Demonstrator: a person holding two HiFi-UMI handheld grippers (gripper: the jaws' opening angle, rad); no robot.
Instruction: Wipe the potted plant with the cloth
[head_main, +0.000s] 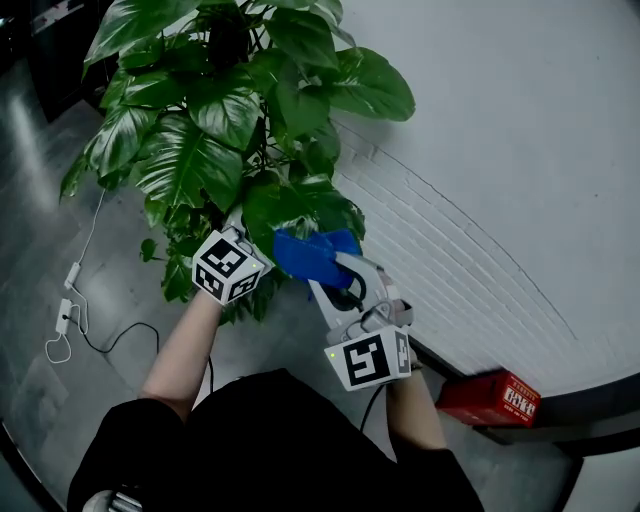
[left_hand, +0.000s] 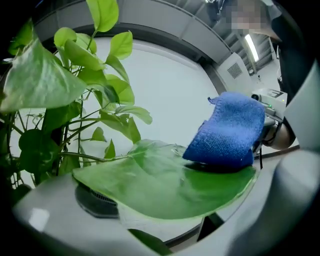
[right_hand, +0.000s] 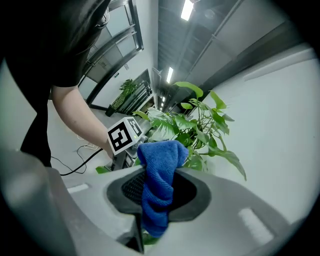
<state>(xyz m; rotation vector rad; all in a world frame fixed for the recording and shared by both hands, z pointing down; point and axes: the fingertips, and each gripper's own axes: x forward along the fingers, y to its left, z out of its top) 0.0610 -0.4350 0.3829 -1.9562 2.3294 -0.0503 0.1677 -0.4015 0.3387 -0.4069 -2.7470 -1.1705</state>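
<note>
"Brickwork painted white, that whole wall (head_main: 500, 150) on the right, and a grey floor (head_main: 40, 230) below it. What stands against it?"

"The potted plant (head_main: 220, 120), big and bushy, with broad green leaves streaked pale, close up by the wall. The pot itself is lost under the foliage."

"And the person?"

"Standing over it, a pair of tongs in each hand. The left tongs (head_main: 240, 248) sit low on the plant's near side, spread apart. One wide leaf (left_hand: 150, 185) lies flat across them, over the ribbed pad of one jaw."

"Where's the cloth?"

"The blue cloth (head_main: 312, 255) is pinched in the right tongs (head_main: 335, 272). They are pressed together on its middle, so a loose fold stands up past the tips. It rests on top of that same leaf, toward one edge, just beside the left tongs."

"Anything smaller lying about?"

"A red box (head_main: 490, 398) on the floor at the foot of the wall, to the person's right. A thin white cable (head_main: 70, 300) with a small block on it trails over the floor on the left, well apart from the hands."
</note>
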